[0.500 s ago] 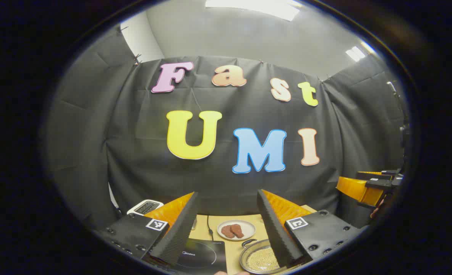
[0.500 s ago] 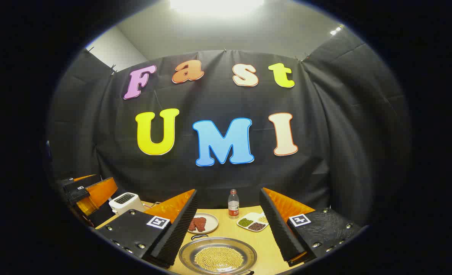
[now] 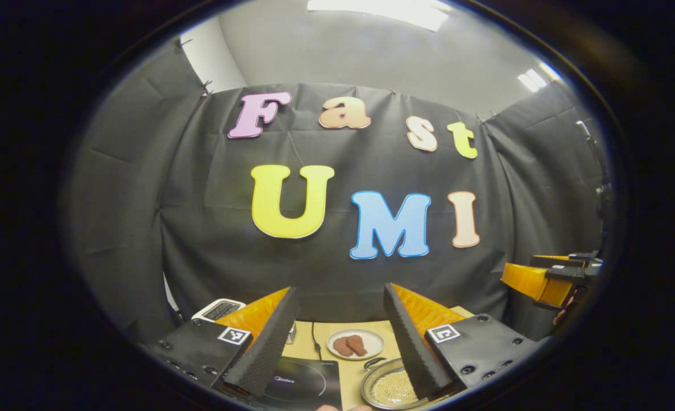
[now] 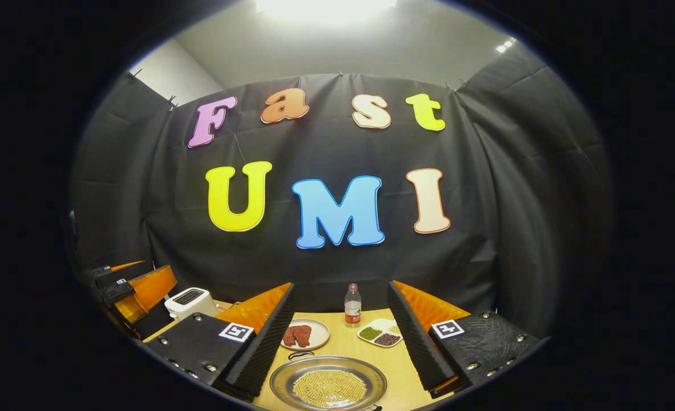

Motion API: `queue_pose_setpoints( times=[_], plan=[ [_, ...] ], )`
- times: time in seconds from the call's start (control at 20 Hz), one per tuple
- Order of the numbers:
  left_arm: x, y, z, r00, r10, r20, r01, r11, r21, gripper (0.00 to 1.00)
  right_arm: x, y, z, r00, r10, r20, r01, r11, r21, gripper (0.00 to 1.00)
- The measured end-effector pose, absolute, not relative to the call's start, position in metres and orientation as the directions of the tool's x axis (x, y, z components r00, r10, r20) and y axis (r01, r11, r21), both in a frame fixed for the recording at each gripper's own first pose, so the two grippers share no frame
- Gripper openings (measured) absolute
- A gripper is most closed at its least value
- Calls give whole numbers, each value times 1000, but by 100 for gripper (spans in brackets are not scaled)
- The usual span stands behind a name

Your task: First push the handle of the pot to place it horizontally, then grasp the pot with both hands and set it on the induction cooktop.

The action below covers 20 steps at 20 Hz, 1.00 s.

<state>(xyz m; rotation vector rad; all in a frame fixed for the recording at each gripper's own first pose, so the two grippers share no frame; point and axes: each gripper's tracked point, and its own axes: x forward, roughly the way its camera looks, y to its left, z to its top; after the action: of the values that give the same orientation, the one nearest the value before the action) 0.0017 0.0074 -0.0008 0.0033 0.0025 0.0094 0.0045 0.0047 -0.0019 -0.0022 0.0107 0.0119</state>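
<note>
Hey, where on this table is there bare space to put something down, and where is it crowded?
In the right gripper view, bare wood lies between the pot and the divided dish, running forward on the pot's right. The back is crowded: toaster, meat plate, bottle. In the left gripper view a narrow strip separates the induction cooktop from the pot, whose glass top is bare.

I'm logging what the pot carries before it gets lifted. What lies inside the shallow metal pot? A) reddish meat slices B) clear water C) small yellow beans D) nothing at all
C: the pot holds a round bed of small yellow beans, while the reddish meat slices lie apart on the white plate behind it.
</note>
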Motion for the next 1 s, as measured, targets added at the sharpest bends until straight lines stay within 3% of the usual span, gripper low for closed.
queue_pose_setpoints(
  times=[0.55,1.0],
  plan=[
    [2,5,-6,1000,9,-6,-9,1000,8,97,3,3,-28,996,34,-82,-33,999,8,98],
    [9,4,-30,999,13,-53,-12,1000,8,97,-5,4,-114,949,96,-301,-100,995,1,96]
  ],
)
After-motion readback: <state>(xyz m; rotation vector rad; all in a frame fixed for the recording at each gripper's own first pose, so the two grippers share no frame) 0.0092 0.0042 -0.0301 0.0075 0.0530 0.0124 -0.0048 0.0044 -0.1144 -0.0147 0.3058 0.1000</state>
